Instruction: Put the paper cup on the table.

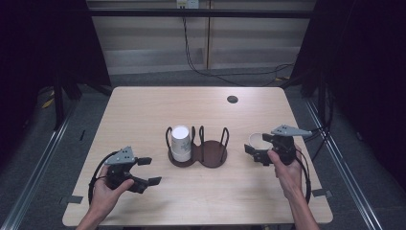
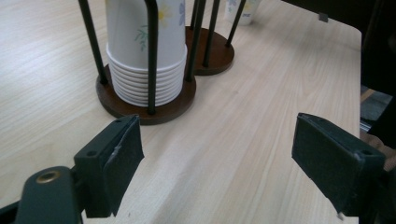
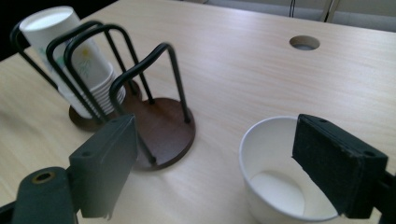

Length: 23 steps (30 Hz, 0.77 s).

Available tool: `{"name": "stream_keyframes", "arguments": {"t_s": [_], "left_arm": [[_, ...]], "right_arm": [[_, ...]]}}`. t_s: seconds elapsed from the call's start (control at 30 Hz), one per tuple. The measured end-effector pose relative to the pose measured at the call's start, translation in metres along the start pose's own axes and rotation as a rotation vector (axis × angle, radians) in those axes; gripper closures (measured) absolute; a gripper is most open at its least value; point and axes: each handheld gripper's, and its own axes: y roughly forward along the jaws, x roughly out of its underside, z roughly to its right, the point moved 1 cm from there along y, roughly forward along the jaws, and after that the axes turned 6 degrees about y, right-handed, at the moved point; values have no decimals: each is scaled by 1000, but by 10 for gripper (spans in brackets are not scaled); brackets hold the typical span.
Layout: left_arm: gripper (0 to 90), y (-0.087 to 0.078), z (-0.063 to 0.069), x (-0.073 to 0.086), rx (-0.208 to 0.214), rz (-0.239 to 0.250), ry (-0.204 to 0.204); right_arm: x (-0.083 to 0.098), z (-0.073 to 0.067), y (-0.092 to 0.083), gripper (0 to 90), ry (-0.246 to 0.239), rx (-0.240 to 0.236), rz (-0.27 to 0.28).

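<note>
Two claws are working over the pale wooden surface [image 1: 143,110], each held in one of the person's hands. The right claw [image 1: 258,152] is standing with its jaws apart at a single paper cup [image 3: 280,172], which is sitting upright and mouth-up on the surface just right of the cup holder [image 1: 197,154]; in the right gripper view one jaw is showing over the cup's rim, but the pads are not closing on the wall, so the cup is reading as free rather than gripped. The left claw [image 1: 146,171] is hovering near the front left of the surface, jaws wide apart and holding nothing, pointing toward the holder. Containers: the holder is a dark double base with wire loops; its left bay is carrying a stack of cups [image 2: 144,56], nested mouth-down, many rims showing, while its right bay [image 3: 163,126] is sitting bare. The single cup is looking empty inside. Judging progress: one cup is standing separate from the stack, whether bound for the holder or taken from it cannot be told; grasping and placing it are looking like the work remaining.
</note>
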Motion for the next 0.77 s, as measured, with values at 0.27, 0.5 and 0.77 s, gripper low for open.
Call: {"name": "stream_keyframes", "arguments": {"t_s": [0.27,0.5,0.77], "left_arm": [[162,-1,4,2,2,11,1],[162,-3,7,7,12,21,-11],[174,2,17,13,17,63,-36]], "right_arm": [[17,-27,-5,143,-27,-48,-1],[33,-48,3,154,-45,-100,-14],[51,-65,13,135,-49,-172,-28]]}}
